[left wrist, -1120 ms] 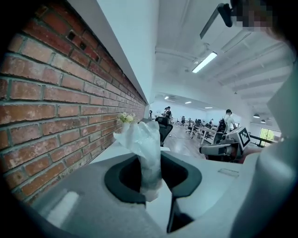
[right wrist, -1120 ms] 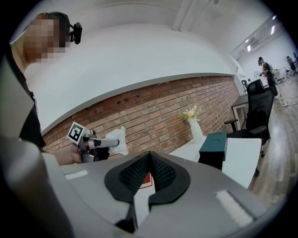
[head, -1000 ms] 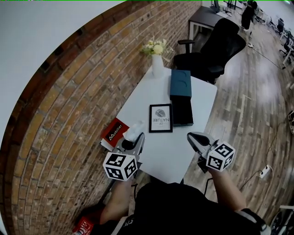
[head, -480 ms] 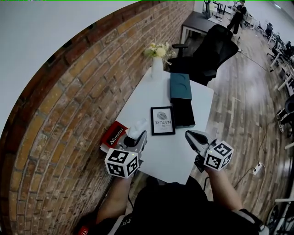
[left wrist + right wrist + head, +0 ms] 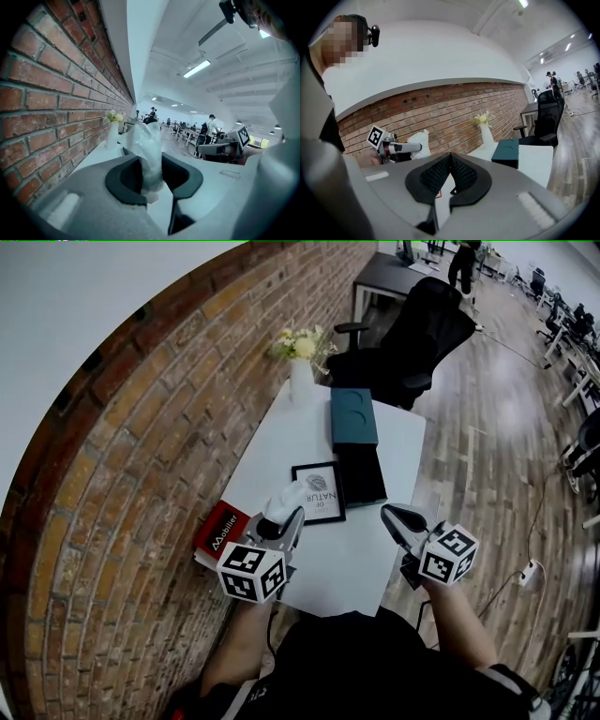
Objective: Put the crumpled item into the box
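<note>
The crumpled item [image 5: 284,501] is a white, translucent plastic wad. My left gripper [image 5: 278,524] is shut on it, a little above the white table's [image 5: 375,549] near left part. In the left gripper view the wad [image 5: 149,150] stands up between the dark pads of the left gripper [image 5: 151,177]. A black box [image 5: 362,474] lies at the table's middle, with a teal box [image 5: 353,416] touching its far end. My right gripper [image 5: 397,519] hovers over the near right edge, jaws shut with nothing in them; its pads meet in the right gripper view [image 5: 450,169].
A framed picture [image 5: 319,491] lies flat between the left gripper and the black box. A red book [image 5: 219,532] overhangs the left edge by the brick wall. A white vase with flowers [image 5: 301,376] stands at the far end, with a black office chair [image 5: 412,334] beyond it.
The left gripper, still holding the wad, has edged slightly forward toward the framed picture. The head view has shifted a little. The right gripper holds about the same place.
</note>
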Motion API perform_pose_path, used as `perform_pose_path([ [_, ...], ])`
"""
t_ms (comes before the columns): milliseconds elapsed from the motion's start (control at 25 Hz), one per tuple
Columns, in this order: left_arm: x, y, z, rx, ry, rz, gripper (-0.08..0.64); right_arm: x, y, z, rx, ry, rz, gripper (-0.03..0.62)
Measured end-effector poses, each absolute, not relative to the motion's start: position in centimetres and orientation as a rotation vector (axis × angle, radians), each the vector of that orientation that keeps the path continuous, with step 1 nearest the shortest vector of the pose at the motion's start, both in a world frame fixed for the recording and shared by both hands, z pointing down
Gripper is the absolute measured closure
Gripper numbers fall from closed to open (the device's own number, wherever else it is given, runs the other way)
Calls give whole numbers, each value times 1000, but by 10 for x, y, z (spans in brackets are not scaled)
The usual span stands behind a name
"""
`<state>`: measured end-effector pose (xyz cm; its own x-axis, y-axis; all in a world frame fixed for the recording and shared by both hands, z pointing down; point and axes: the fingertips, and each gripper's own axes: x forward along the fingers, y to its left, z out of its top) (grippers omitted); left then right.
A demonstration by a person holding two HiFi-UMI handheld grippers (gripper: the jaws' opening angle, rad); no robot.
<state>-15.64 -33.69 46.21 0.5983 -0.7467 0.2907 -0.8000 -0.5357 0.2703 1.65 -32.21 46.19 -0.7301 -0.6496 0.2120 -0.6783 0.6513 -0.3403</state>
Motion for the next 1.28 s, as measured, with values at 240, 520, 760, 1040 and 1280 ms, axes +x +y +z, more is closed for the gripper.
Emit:
perform_pose_path([
  [240, -117, -363, 477, 2435, -1220, 260, 466, 56, -347, 483, 1134, -2772, 689, 592],
  [520, -75, -388, 509, 2382, -1182, 351, 466, 95, -366, 514, 1127, -2742, 775, 592],
  [760, -35, -414, 545, 2346, -1101, 409, 466, 105, -370, 542, 1085, -2722, 854, 592],
  [1040, 9, -442, 604, 2283, -1013, 496, 466, 128, -371, 574, 1097, -2676, 909, 592],
  [1280, 25, -462, 659, 2209, -990, 608, 466, 134, -364, 595, 1086, -2651, 972, 592],
])
